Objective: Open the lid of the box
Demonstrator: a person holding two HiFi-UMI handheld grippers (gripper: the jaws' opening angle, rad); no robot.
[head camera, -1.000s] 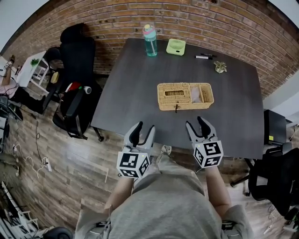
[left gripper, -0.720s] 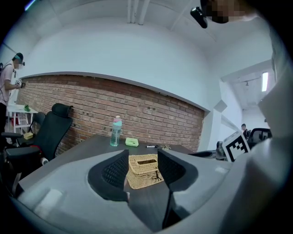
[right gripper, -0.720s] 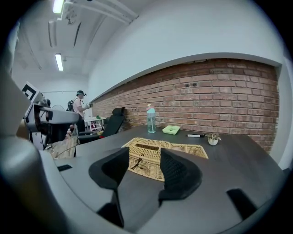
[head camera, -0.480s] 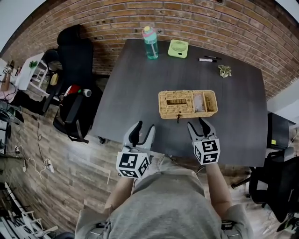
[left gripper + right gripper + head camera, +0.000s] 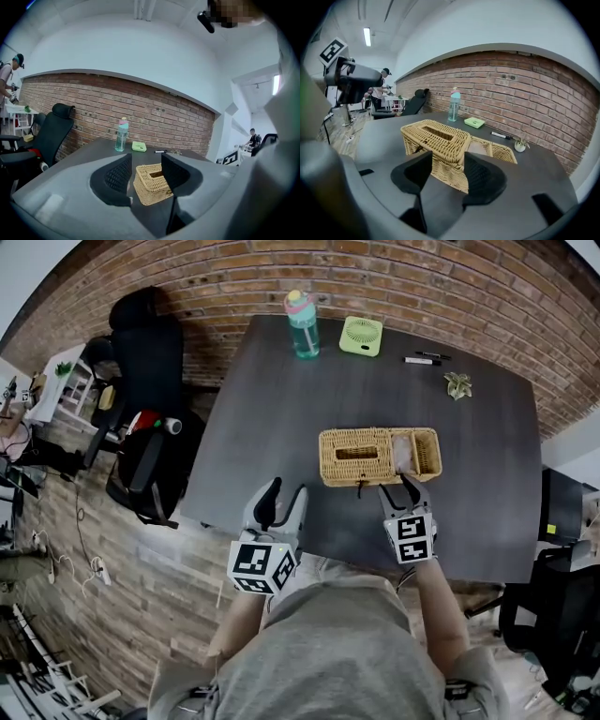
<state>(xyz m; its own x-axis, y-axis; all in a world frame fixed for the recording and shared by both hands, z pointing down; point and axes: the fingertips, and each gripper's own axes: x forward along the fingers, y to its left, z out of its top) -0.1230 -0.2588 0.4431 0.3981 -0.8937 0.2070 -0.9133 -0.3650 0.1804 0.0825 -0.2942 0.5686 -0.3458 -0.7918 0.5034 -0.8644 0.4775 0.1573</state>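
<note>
Head view: the wicker box (image 5: 379,456) sits mid-tabletop (image 5: 272,418), its long side facing you. The slotted lid lies flat on its left part. Your right gripper (image 5: 399,489) is just beside the box's near side, jaws spread. Your left gripper (image 5: 285,493) is at the tabletop's near edge, apart from the box, jaws spread and empty. A water bottle (image 5: 301,322), green fan (image 5: 360,336) and marker (image 5: 422,359) line the far edge.

Left gripper view: the left gripper (image 5: 146,161) has its jaws spread. The box (image 5: 152,183) shows beyond the gap, untouched.

Right gripper view: the right gripper (image 5: 447,159) has its jaws spread. The box's (image 5: 436,136) near corner shows in the gap. Contact cannot be told.
</note>
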